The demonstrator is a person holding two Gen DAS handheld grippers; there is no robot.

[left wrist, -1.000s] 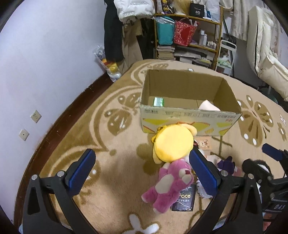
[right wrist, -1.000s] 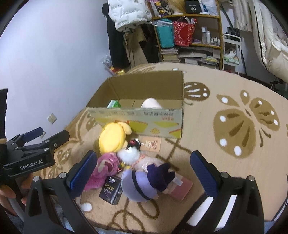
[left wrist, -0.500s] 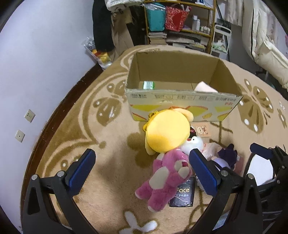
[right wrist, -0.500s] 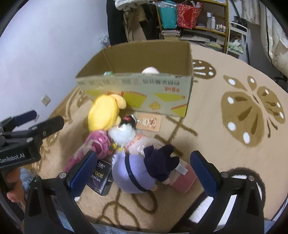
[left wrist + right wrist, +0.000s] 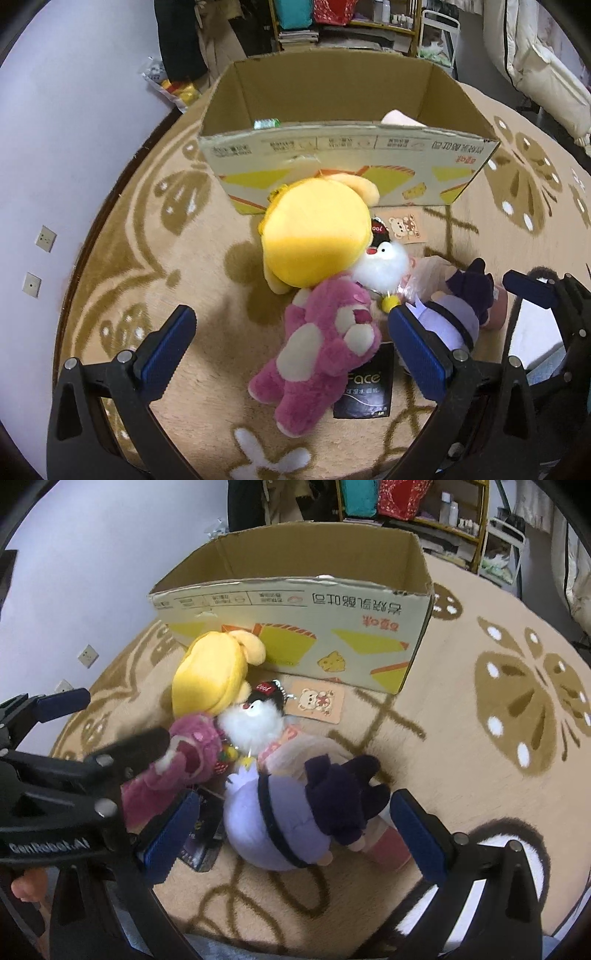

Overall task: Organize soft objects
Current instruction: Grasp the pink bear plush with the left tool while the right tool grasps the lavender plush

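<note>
Plush toys lie piled on the carpet before an open cardboard box: a yellow plush, a pink bear, a white fluffy toy and a purple doll. My left gripper is open, its fingers either side of the pink bear. My right gripper is open, its fingers either side of the purple doll. The left gripper also shows in the right wrist view.
A black packet lies under the pink bear. A bear card lies by the box. The box holds a green pack and a pale item. Shelves and a wall stand behind.
Both grippers have moved down and forward toward the toy pile. The left now straddles the pink bear, the right straddles the purple doll. Both stay open.
</note>
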